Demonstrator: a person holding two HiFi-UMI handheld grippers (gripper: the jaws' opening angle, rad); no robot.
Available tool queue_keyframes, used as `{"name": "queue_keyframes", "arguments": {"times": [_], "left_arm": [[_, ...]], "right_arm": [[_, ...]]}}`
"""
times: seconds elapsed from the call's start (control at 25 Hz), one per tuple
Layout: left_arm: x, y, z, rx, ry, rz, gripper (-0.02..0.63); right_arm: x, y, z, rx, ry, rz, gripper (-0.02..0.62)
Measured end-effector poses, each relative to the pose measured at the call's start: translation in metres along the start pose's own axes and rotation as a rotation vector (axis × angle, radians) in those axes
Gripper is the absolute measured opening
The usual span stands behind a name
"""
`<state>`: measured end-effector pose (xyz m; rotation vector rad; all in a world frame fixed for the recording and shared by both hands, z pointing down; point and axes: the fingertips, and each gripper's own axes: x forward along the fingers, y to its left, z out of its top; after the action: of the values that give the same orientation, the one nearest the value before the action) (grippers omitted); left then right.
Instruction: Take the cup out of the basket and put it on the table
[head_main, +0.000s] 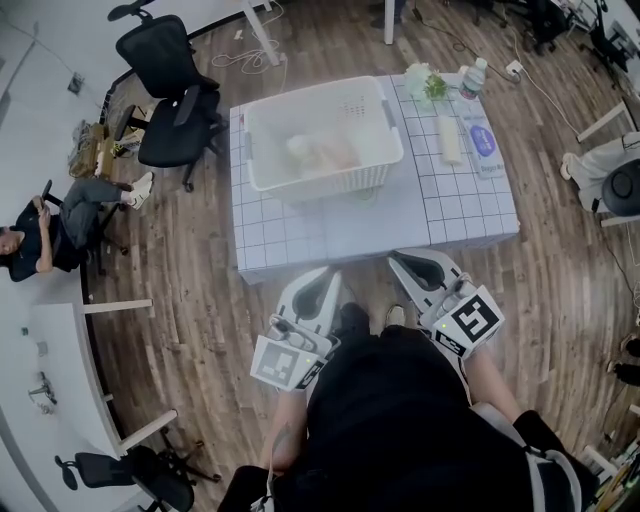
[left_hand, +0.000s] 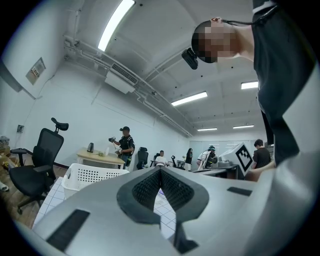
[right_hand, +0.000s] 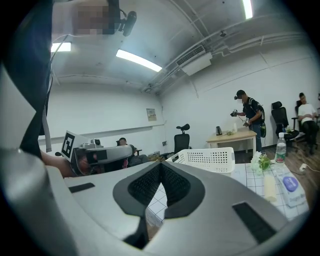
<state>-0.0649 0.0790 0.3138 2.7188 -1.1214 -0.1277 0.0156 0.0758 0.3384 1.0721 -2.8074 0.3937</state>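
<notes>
With the jaws of our left gripper (head_main: 324, 274) and right gripper (head_main: 399, 260) both pressed together on nothing, reaching into the basket (head_main: 300, 100) on the bench (head_main: 300, 240) unopened could only knock the cup (head_main: 322, 152) (a pale blurred shape inside) over

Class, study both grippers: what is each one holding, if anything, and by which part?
Nothing is held. The left gripper and right gripper both have jaws together with nothing between them, short of the white basket.
</notes>
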Motion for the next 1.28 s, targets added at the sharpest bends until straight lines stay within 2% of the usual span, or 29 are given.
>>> {"name": "queue_keyframes", "arguments": {"times": [0.36, 0.92, 1.28], "left_arm": [[0.002, 0.042, 0.005, 0.007, -0.005, -0.049, 0.009], [-0.001, 0.088, -0.009, -0.030, 0.037, -0.152, 0.009], [0.010, 0.101, -0.019, -0.095, 0.074, -0.153, 0.009]], "right_arm": [[0.041, -0.010, 0.009, -0.005, 0.000, -0.056, 0.015], [0.074, -0.015, -0.009, 0.042, 0.026, -0.171, 0.015], [0.076, -0.026, -0.010, 0.044, 0.057, -0.212, 0.015]]}}
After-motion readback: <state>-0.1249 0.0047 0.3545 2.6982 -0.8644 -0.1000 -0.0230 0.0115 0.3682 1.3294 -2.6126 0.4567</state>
